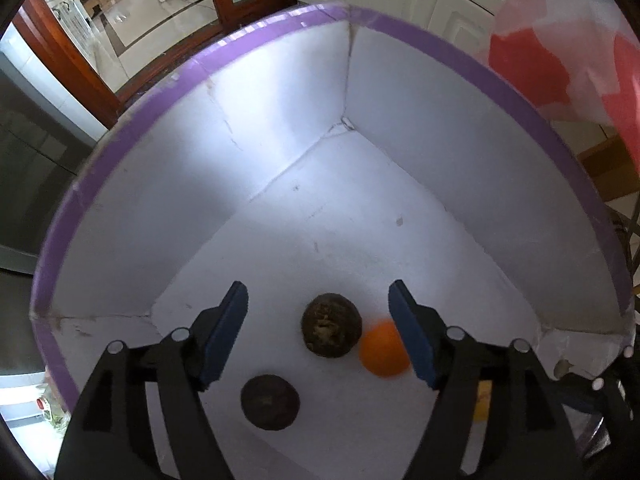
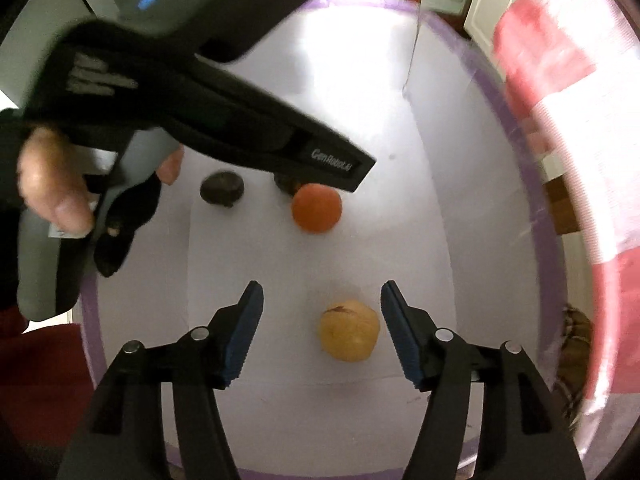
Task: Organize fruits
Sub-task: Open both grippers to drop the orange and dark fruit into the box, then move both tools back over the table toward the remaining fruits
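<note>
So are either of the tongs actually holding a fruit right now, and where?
Neither. The left tongs are open over the dark fruit and orange; the right tongs are open around the yellow fruit without touching it.

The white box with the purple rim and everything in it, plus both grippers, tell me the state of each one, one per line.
White box: open-topped, holding four fruits.
Orange: lying loose on the box floor, ungripped.
Yellow fruit: on the floor between the right gripper's fingers, not clamped.
Two dark fruits: resting on the floor, apart.
Left gripper: open, holding nothing.
Right gripper: open around the yellow fruit.
</note>
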The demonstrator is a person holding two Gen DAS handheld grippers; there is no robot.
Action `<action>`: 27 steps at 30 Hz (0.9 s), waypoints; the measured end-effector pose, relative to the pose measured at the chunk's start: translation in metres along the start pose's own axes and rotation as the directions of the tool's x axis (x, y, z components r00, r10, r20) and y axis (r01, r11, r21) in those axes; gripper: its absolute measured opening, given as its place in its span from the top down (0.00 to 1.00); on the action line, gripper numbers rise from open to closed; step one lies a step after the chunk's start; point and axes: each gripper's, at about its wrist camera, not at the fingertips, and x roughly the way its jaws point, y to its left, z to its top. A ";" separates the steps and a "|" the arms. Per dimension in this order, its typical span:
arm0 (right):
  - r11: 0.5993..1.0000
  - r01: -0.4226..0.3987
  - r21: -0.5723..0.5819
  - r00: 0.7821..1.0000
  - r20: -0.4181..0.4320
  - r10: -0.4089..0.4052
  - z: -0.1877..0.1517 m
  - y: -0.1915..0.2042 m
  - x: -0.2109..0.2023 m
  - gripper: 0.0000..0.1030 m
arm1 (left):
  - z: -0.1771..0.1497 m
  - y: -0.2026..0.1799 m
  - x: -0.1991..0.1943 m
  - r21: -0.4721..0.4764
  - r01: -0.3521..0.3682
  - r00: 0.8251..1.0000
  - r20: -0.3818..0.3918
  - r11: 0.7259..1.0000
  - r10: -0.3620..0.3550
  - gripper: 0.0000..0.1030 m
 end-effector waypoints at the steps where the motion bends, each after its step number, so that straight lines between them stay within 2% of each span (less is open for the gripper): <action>1: 1.000 0.000 -0.001 1.000 0.021 0.000 -0.002 -0.001 -0.009 0.39 | 0.001 0.003 -0.005 -0.009 -0.003 1.000 0.008 1.000 0.003 0.23; 4: 1.000 -0.007 -0.009 0.993 0.121 0.008 -0.003 -0.002 -0.040 0.33 | 0.011 0.013 -0.029 -0.055 0.009 0.997 0.072 0.998 -0.005 0.22; 6: 1.000 -0.029 -0.002 0.978 0.205 0.029 -0.006 -0.006 -0.068 0.29 | 0.022 0.017 -0.048 -0.084 0.022 0.992 0.128 0.996 -0.011 0.22; 7: 0.999 -0.042 0.008 0.970 0.241 0.039 -0.008 -0.010 -0.081 0.29 | 0.027 0.017 -0.067 -0.108 0.023 0.984 0.180 0.994 -0.003 0.21; 9: 0.997 -0.069 0.043 0.939 0.341 0.050 -0.014 -0.019 -0.121 0.27 | 0.033 0.014 -0.103 -0.138 0.034 0.957 0.290 0.990 0.008 0.19; 11: 0.994 -0.080 0.076 0.905 0.424 0.041 -0.022 -0.027 -0.153 0.24 | 0.038 0.002 -0.149 -0.149 0.069 0.906 0.423 0.986 0.001 0.07; 13: 0.989 -0.078 0.127 0.854 0.520 0.000 -0.037 -0.048 -0.193 0.22 | 0.043 -0.015 -0.185 -0.133 0.112 0.847 0.531 0.985 -0.025 0.02; 15: 0.984 -0.055 0.172 0.812 0.581 -0.056 -0.054 -0.064 -0.219 0.18 | 0.049 -0.043 -0.213 -0.083 0.157 0.797 0.599 0.984 -0.077 0.02; 16: 0.978 -0.036 0.205 0.787 0.609 -0.098 -0.066 -0.075 -0.235 0.16 | 0.056 -0.063 -0.228 -0.028 0.192 0.771 0.623 0.981 -0.133 0.02; 18: 0.957 -0.003 0.291 0.738 0.647 -0.194 -0.093 -0.103 -0.266 0.15 | 0.066 -0.103 -0.243 0.076 0.240 0.743 0.628 0.968 -0.233 0.02; 19: 0.937 0.008 0.349 0.716 0.652 -0.249 -0.110 -0.120 -0.279 0.15 | 0.065 -0.125 -0.246 0.115 0.254 0.736 0.621 0.960 -0.269 0.02; 22: 0.861 0.029 0.508 0.677 0.624 -0.391 -0.157 -0.166 -0.300 0.15 | 0.076 -0.198 -0.251 0.249 0.316 0.715 0.572 0.916 -0.402 0.02; 24: 0.798 0.039 0.602 0.659 0.585 -0.473 -0.187 -0.196 -0.307 0.15 | 0.082 -0.255 -0.246 0.335 0.353 0.701 0.524 0.874 -0.484 0.02; 25: 0.768 0.039 0.639 0.656 0.564 -0.502 -0.198 -0.208 -0.306 0.15 | 0.075 -0.282 -0.245 0.362 0.362 0.700 0.504 0.859 -0.507 0.02; 27: 0.673 0.034 0.738 0.650 0.496 -0.576 -0.232 -0.245 -0.308 0.15 | 0.085 -0.326 -0.227 0.398 0.387 0.710 0.446 0.832 -0.544 0.02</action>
